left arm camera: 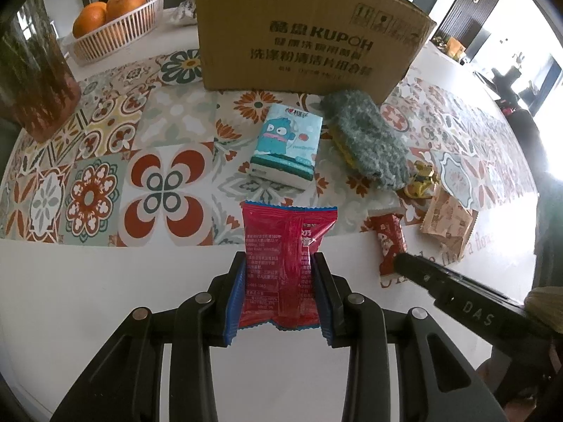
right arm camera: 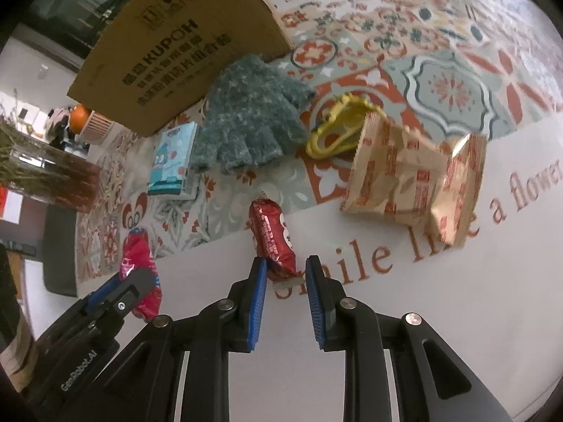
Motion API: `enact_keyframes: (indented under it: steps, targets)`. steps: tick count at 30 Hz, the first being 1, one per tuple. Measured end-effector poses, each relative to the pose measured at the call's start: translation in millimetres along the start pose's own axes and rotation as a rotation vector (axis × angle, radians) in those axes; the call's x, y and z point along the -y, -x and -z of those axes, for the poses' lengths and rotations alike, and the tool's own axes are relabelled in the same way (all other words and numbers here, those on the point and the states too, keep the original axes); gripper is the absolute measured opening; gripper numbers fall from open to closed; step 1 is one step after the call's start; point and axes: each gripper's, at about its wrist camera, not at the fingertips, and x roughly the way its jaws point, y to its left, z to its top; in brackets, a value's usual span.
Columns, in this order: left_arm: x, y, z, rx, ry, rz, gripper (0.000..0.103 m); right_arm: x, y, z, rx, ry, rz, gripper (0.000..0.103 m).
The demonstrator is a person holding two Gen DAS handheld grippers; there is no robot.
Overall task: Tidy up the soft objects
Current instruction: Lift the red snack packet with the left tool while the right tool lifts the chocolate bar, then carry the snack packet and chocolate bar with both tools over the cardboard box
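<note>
— Quick count, what was on the table (left arm camera: 105, 281)?

— One red snack packet (left arm camera: 286, 263), lower centre of the left wrist view, clenched between the left gripper (left arm camera: 278, 292) pads. One smaller dark-red wrapped bar (right arm camera: 272, 239), centre of the right wrist view, its near end sitting between the right gripper (right arm camera: 283, 288) fingers.

— Right one gripping it?

— No, the jaws stood apart, pads not pressing the bar. Released.

— Rest of the soft stuff?

— One teal fuzzy glove (right arm camera: 251, 116), upper centre, its far edge against the one cardboard box (right arm camera: 176, 45). One blue tissue pack (right arm camera: 172, 161) just left of the glove. Two tan snack bags (right arm camera: 404, 179) on the right, overlapping each other. One yellow crinkled item (right arm camera: 337, 130) between glove and bags, couldn't tell what it was.

— Background?

— One white basket (left arm camera: 116, 31) upper left of the left wrist view, two oranges (left arm camera: 105, 12) in it. One glass vase (left arm camera: 35, 81) with stems at the left edge.
</note>
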Motion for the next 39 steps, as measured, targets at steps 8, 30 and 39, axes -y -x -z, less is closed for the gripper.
enact_keyframes:
  steps: [8, 30, 39]
  targets:
    - [-9, -6, -3, -0.012, 0.028, 0.001, 0.036, -18, -14, -14, -0.036, 0.088, 0.036, 0.031]
    - [-12, -5, -2, -0.003, 0.010, -0.014, 0.036, -36, -15, -16, 0.028, 0.168, 0.086, 0.024]
    - [2, 28, -6, 0.079, -0.023, -0.001, 0.036, -34, 27, -16, 0.101, 0.178, 0.020, 0.024]
